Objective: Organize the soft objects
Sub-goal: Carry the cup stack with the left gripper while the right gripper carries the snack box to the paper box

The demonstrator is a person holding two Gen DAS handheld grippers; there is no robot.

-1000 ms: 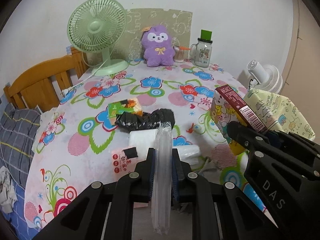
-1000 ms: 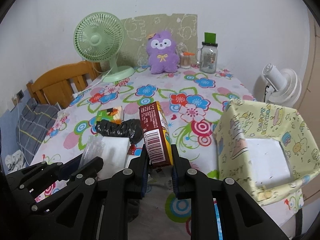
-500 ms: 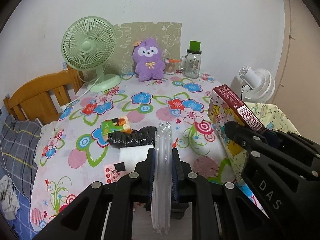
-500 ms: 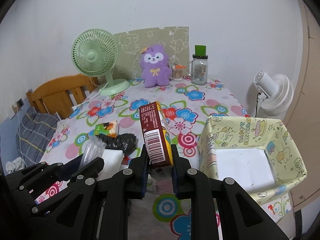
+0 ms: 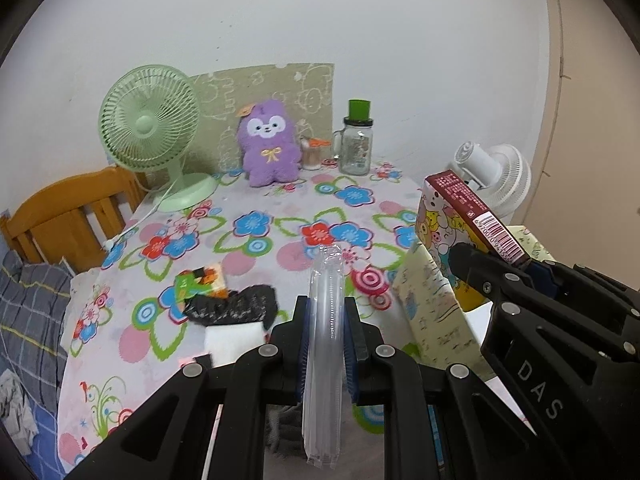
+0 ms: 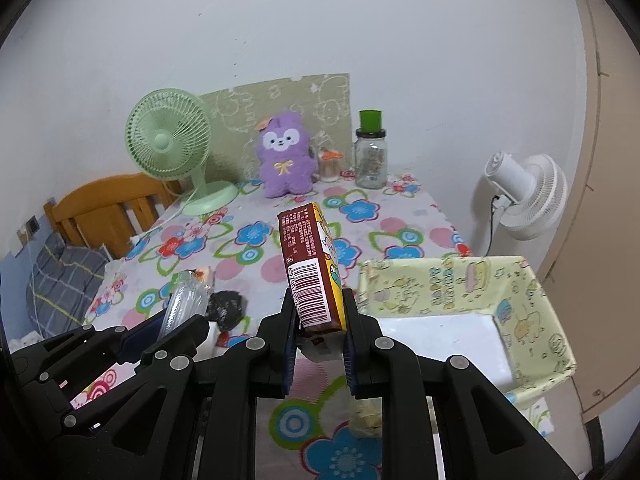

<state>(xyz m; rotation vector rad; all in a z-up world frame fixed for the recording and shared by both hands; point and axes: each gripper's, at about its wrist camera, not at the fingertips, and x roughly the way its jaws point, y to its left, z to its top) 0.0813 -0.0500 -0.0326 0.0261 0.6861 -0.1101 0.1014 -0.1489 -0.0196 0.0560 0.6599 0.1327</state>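
While clamping a barcoded carton (image 6: 316, 276), right tongs (image 5: 536, 276) read "DAS", left tongs (image 5: 326, 320) pinching clear plastic (image 5: 324, 360)

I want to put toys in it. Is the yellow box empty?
It looks empty: in the right wrist view the yellow box shows only a bare white bottom. Its near corner is hidden behind the gripper, so that part cannot be told.

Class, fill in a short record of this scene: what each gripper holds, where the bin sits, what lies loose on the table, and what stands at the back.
left gripper: shut on clear plastic packet
right gripper: shut on maroon carton
bin: yellow fabric, open, at table's near right edge
loose on table: black bag, snack packet
at the back: green fan, purple plush, glass jar
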